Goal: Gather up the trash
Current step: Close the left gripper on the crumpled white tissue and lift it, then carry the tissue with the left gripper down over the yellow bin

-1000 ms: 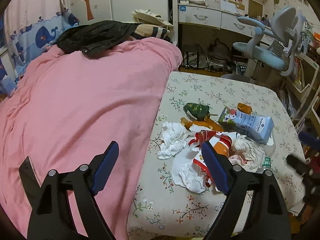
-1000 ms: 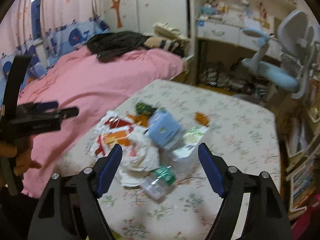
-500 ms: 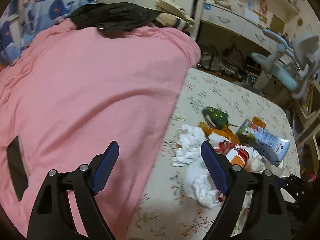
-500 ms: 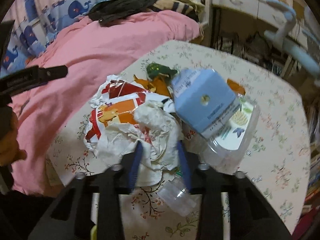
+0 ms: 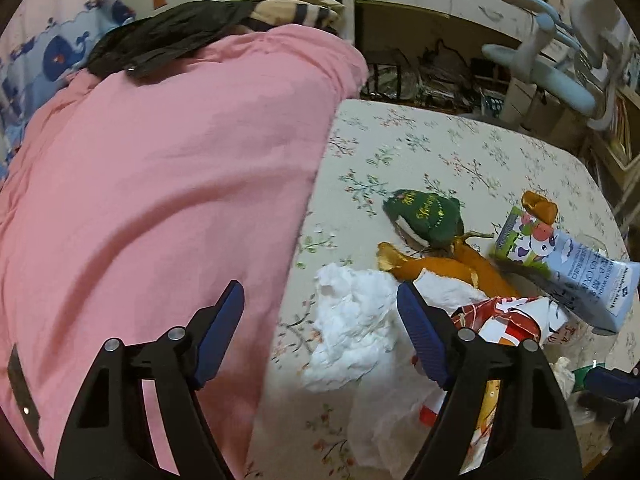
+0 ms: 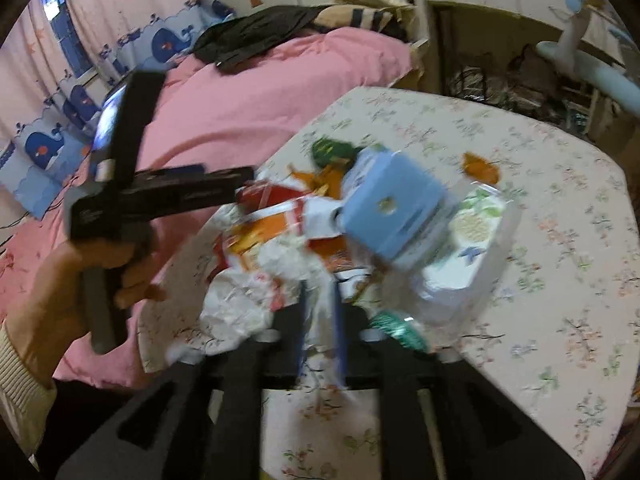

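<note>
Floral table (image 5: 460, 148) beside pink bed (image 5: 160, 168). My right gripper (image 6: 320, 320) pinched onto crumpled wrapper (image 6: 240, 304) in trash pile; left gripper (image 5: 320, 320) wide open, empty. Next: lift clear, probably.

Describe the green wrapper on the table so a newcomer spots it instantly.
On the floral-print tablecloth beside the pink bed cover, find the trash heap. The crumpled dark green foil wrapper with gold lettering lies at the heap's far edge, touching the orange peel. It is the only dark green piece.
</note>
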Action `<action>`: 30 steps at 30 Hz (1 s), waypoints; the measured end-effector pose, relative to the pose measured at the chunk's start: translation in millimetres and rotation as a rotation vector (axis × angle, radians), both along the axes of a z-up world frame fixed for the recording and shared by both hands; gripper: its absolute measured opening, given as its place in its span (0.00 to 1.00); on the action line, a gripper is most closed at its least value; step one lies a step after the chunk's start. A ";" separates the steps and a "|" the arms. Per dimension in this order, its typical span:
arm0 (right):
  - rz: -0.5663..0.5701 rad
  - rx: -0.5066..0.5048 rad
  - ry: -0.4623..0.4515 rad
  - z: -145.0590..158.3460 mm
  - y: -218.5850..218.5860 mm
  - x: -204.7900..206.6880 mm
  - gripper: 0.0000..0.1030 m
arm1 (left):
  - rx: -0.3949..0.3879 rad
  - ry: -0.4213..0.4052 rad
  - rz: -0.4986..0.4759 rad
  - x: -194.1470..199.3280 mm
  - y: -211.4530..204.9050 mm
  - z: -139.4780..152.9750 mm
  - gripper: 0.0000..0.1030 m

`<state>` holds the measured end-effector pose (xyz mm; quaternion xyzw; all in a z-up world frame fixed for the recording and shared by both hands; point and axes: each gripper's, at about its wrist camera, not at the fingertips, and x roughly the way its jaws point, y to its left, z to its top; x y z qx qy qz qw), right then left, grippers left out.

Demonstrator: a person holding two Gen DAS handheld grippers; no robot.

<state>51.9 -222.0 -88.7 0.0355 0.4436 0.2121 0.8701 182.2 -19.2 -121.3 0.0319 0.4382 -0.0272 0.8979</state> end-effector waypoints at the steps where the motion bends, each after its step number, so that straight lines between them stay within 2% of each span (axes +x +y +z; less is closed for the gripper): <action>1: 0.011 -0.020 -0.022 0.5 5.6 -1.9 0.54 | 0.003 0.005 -0.009 2.0 -2.3 -3.0 0.70; 2: 0.019 -0.033 -0.038 1.8 9.7 -2.8 0.58 | -0.001 0.018 -0.023 5.3 -4.7 -7.0 0.65; 3: 0.032 -0.046 -0.045 0.8 14.6 -3.2 0.58 | -0.011 0.031 -0.032 6.6 -5.1 -10.1 0.53; 4: 0.041 -0.057 -0.039 -2.0 19.8 -1.6 0.58 | -0.030 0.056 -0.041 9.3 -4.8 -14.4 0.45; 6: 0.040 -0.082 -0.027 -9.5 25.4 2.2 0.58 | -0.072 0.083 -0.048 11.4 -2.7 -19.7 0.19; 7: 0.047 -0.103 -0.021 -14.2 29.3 4.3 0.58 | -0.085 0.085 -0.047 11.1 -1.4 -19.8 0.15; 8: 0.053 -0.121 -0.018 -16.9 31.1 4.1 0.43 | -0.089 0.081 -0.043 10.5 -0.1 -18.4 0.11; 9: 0.060 -0.144 -0.006 -20.1 33.0 5.0 0.27 | -0.103 0.071 -0.038 9.3 2.8 -13.7 0.09; 11: 0.061 -0.129 0.008 -19.7 31.2 5.0 0.18 | -0.123 0.043 -0.025 5.6 8.3 -5.2 0.08; 21: -0.007 0.060 -0.064 17.8 4.2 -16.7 0.16 | -0.291 -0.079 0.011 -40.9 48.0 44.0 0.07; 26: -0.042 0.114 -0.088 29.2 -5.7 -29.1 0.16 | -0.296 -0.132 -0.006 -66.1 47.5 57.7 0.07; 30: -0.092 0.149 -0.107 34.7 -20.6 -40.7 0.16 | -0.294 -0.114 0.016 -66.8 55.1 52.0 0.07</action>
